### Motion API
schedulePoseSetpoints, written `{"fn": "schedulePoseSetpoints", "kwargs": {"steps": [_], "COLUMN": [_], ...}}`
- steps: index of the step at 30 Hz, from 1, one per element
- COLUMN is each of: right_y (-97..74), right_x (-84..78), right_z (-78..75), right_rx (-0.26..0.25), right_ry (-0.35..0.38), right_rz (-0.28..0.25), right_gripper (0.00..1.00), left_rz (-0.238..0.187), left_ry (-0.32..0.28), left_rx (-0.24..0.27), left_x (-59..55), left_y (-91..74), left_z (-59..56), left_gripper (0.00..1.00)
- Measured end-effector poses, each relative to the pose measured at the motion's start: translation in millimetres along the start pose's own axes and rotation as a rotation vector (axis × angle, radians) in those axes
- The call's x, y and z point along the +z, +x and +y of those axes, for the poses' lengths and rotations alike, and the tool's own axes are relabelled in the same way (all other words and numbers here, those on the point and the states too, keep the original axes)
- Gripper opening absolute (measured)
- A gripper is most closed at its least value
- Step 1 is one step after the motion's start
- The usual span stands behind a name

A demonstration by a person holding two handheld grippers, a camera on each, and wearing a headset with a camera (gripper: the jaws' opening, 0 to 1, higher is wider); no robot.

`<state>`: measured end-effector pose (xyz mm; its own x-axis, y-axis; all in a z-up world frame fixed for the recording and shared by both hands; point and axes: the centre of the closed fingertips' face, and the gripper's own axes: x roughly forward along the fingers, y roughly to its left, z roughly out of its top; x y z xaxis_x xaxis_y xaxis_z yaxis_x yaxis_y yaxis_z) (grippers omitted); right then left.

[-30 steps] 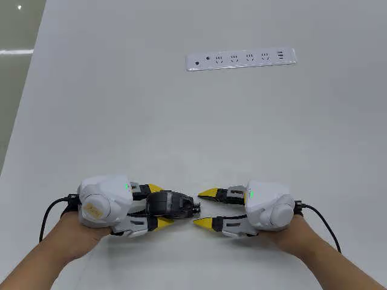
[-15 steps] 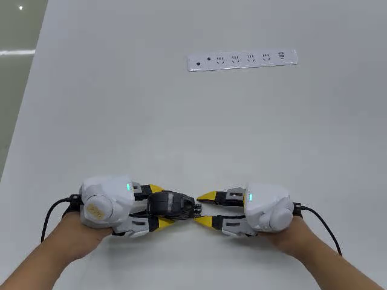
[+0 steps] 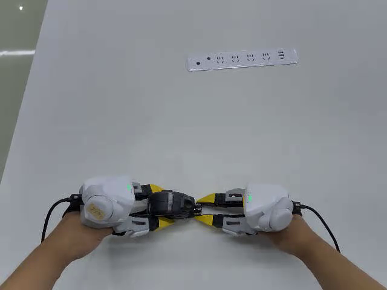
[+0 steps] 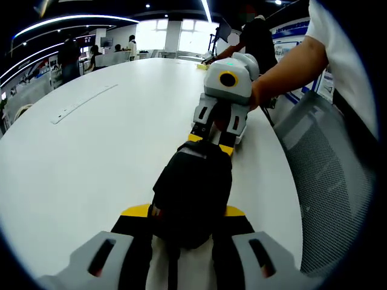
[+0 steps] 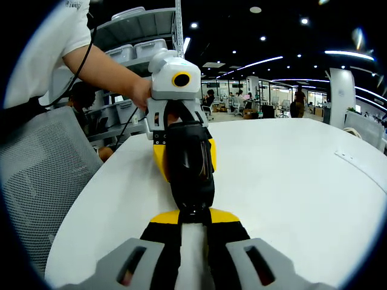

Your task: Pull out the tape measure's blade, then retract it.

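Note:
A black tape measure (image 3: 171,204) lies low over the white table near its front edge. My left gripper (image 3: 161,205) is shut on its case from the left; in the left gripper view the case (image 4: 193,187) sits between the yellow tips of the left gripper (image 4: 186,211). My right gripper (image 3: 202,209) faces it from the right. Its yellow tips have come together on the blade's end hook at the case mouth. In the right gripper view the tape measure (image 5: 190,160) stands straight ahead of the right gripper (image 5: 195,216). No blade shows outside the case.
A white power strip (image 3: 242,59) lies flat at the far side of the white table (image 3: 181,121). The table's left edge runs along a grey-green floor. Behind me are a mesh office chair (image 5: 42,181) and shelving.
My right gripper has moved left to the tape measure's mouth and its jaws have narrowed onto the blade's hook. The left gripper and tape measure have stayed in place.

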<state>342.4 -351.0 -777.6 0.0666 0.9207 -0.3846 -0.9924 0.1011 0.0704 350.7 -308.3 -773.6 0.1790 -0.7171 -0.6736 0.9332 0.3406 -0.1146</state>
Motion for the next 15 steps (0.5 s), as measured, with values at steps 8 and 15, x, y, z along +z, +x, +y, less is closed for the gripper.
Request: {"fn": "schedulePoseSetpoints", "kwargs": {"steps": [8,15], "right_y": [0.7,0.9], "right_x": [-0.5,-1.4], "right_z": [0.2,0.1], "right_rx": [0.003,-0.001], "right_ry": [-0.010,0.001], "right_rz": [0.000,-0.002], "right_gripper": [0.14,0.12], "left_rz": [0.000,0.000], "left_ry": [0.000,-0.002], "left_rx": [0.001,0.004], "left_x": [0.1,0.5], "left_y": [0.8,1.2], "left_z": [-0.1,-0.2], "left_gripper": [0.35,0.35]}}
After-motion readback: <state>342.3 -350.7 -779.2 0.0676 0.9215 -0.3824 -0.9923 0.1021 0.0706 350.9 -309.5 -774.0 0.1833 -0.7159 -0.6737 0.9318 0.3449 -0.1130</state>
